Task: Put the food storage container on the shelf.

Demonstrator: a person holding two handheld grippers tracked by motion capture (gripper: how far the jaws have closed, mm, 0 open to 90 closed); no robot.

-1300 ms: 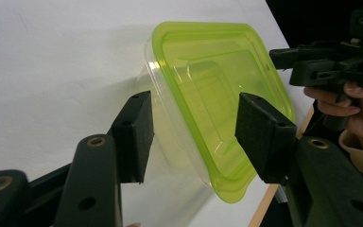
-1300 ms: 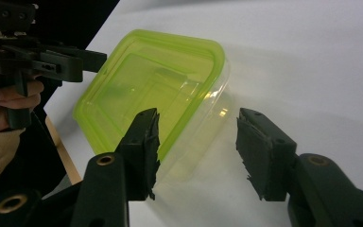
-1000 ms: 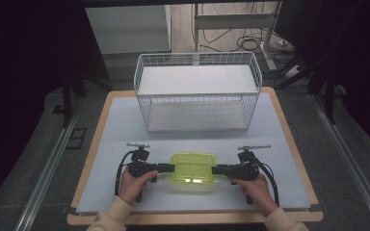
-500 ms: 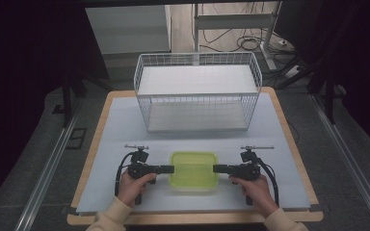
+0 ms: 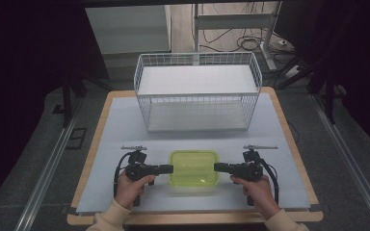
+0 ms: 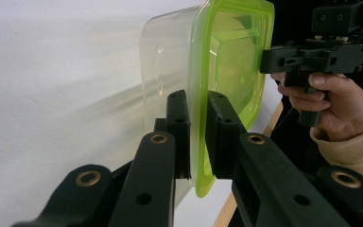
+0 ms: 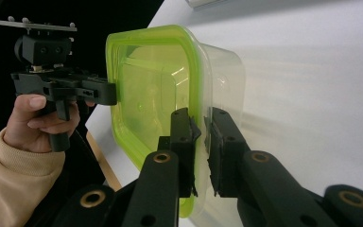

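Left gripper [image 5: 169, 169]: held level, just closed, clamped on container's left rim.
Right gripper [image 5: 218, 167]: level, just closed, clamped on right rim.
Container [image 5: 193, 168]: on table [image 5: 120, 125], before basket [image 5: 196, 98]; sits slightly nearer the person than earlier.

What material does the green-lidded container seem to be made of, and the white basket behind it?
The container looks like clear, glossy plastic: the table shows through its wall, and its lid is translucent lime-green plastic. The basket seems to be metal wire with a white coating, judging by its thin grid of bars; the coating type is unclear.
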